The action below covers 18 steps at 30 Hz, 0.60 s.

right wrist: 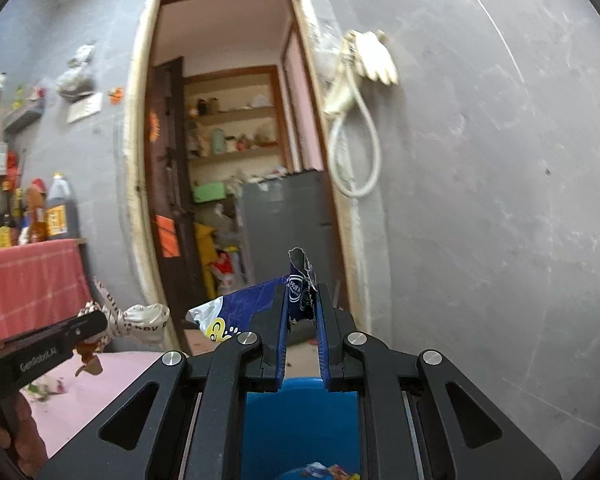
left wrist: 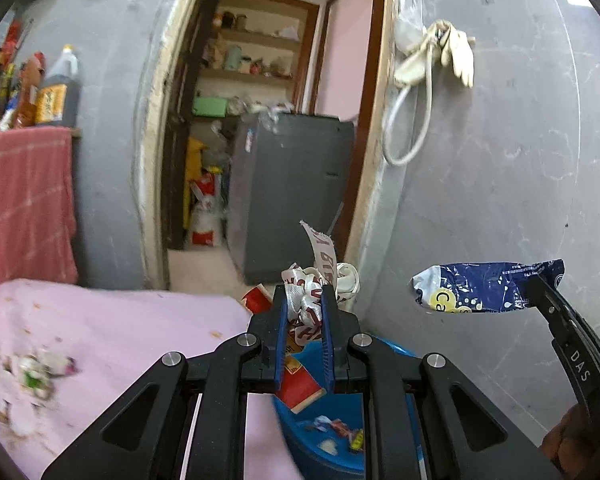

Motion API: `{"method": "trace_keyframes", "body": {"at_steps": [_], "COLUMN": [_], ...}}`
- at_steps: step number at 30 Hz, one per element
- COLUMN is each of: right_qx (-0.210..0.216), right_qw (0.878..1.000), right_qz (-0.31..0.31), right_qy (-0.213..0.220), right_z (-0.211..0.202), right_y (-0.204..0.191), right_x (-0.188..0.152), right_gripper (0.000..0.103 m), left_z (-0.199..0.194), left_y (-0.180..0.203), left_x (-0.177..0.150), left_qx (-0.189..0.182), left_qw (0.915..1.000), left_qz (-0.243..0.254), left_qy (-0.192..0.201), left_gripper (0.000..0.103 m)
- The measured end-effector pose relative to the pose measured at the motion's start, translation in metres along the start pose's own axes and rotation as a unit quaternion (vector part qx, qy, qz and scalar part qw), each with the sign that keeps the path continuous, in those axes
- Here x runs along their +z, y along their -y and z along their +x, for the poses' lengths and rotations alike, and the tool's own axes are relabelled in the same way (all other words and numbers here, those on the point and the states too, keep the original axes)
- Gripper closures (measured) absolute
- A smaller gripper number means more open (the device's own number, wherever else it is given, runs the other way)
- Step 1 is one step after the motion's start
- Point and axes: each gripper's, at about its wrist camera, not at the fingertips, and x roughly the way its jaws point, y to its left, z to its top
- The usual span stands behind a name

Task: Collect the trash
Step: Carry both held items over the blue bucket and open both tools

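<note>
Both grippers are carrying trash right over the blue bin (left wrist: 300, 432). The left gripper (left wrist: 305, 304) has its jaws pinched on a crumpled white wrapper (left wrist: 320, 280) with red lettering, sticking up past the tips. The right gripper (right wrist: 302, 300) is clamped on a torn blue and white snack bag (right wrist: 252, 304), which flops off to the left. The bin already holds some wrappers.
</note>
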Motion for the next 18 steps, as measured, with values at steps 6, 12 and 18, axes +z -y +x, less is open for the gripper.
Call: {"method": "trace_keyframes", "body": {"at_steps": [6,12,18], "right_qx": [-0.023,-0.022,-0.023], "right_qw": [0.999,0.996,0.994], "right_qz": [0.015,0.026,0.028], "right_qy": [-0.040,-0.085,-0.107], "right_z": [0.015,0.030,0.041], "right_y": [0.019,0.022,0.022], "right_x": [-0.011,-0.021,-0.025], "right_gripper": [0.091,0.089,0.089], "left_z": [0.035,0.064,0.082], "left_y": [0.009,0.008,0.005], "left_x": [-0.010,-0.023,-0.031], "left_qx": [-0.007,-0.028,-0.032], "left_qw": [0.9984,0.9918,0.9858], "left_qz": [-0.009,-0.027,-0.039], "left_qy": [-0.056,-0.122,-0.160], "left_gripper": [0.091,0.090,0.085]}}
